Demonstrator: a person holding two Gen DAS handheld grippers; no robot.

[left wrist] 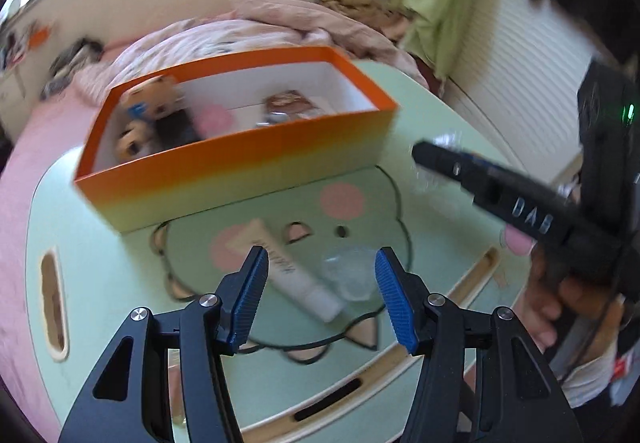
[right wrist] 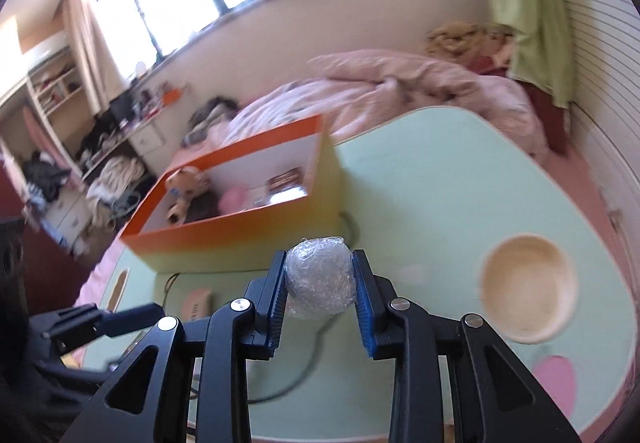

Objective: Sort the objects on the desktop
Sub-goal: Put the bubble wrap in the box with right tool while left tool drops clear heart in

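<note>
Blue-padded right gripper (right wrist: 320,283) clamps a crumpled ball of clear plastic wrap (right wrist: 321,278) above the pale green table (right wrist: 420,179). Left gripper (left wrist: 320,295) hangs open over a white tube (left wrist: 304,283) and what seems a clear lump (left wrist: 350,275). Beyond, the orange-rimmed cardboard box (left wrist: 240,163) holds toys.

Left hand-held gripper (left wrist: 320,295) agape — right hand-held gripper (right wrist: 320,283) clamped

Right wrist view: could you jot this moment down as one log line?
right gripper: shut on plastic-wrapped ball | left gripper: open over white tube | orange box: holds toys | table: green
</note>
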